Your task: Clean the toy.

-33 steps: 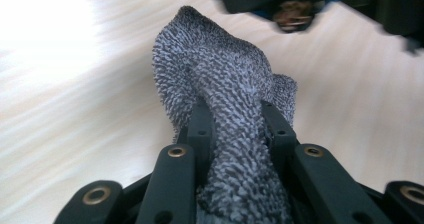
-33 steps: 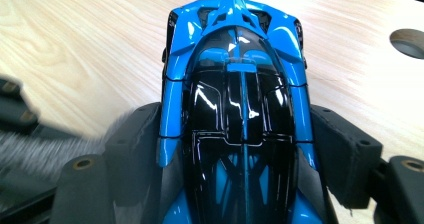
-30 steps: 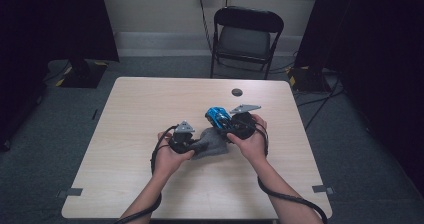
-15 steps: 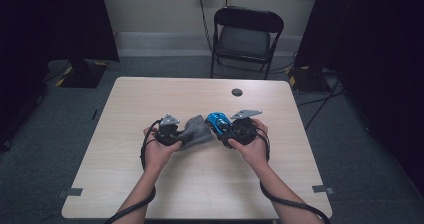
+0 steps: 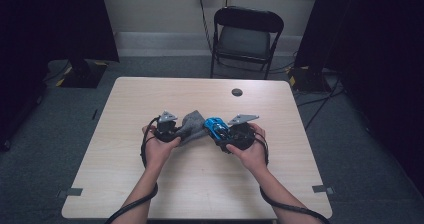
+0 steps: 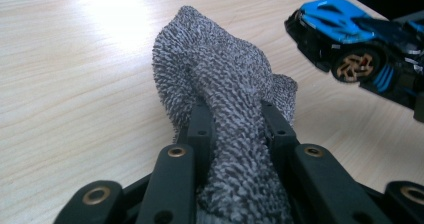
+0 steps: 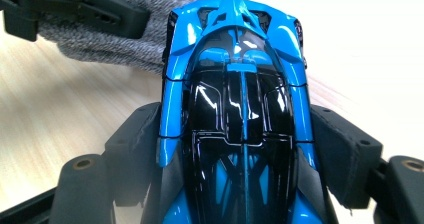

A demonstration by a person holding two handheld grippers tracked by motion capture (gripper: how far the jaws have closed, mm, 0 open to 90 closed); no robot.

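Cloth (image 6: 220,84), grey and knitted, is bunched between the jaws of the left gripper (image 6: 237,116), which are clamped tight on a fold of it; the free end rises in a soft hump ahead of the jaws and droops toward the table (image 6: 65,84). From the high view the same cloth (image 5: 190,126) spans the gap between the left gripper (image 5: 170,129) and the toy car (image 5: 216,128), just above the middle of the table (image 5: 200,194).

The right gripper (image 7: 235,149) is closed on the toy car (image 7: 235,109), its pads pressing both flanks around the black glossy cabin, nose pointing away from the hand. In the left gripper view the toy car (image 6: 350,49) sits just beside the cloth's far edge, apart from it or barely touching; I cannot tell which.

As a judgement: the cloth will be light, limp and grippy, so it holds easily but folds and slips shape rather than pushing back; a pinch on a thick gathered fold, as now, suits it better than an edge. The car looks like hard, smooth plastic, light but slippery, with thin fins and wheels that could snap. Its sturdy midsection between the wheels is the safest hold, with only moderate squeeze, and wiping pressure should stay gentle over the glossy roof.
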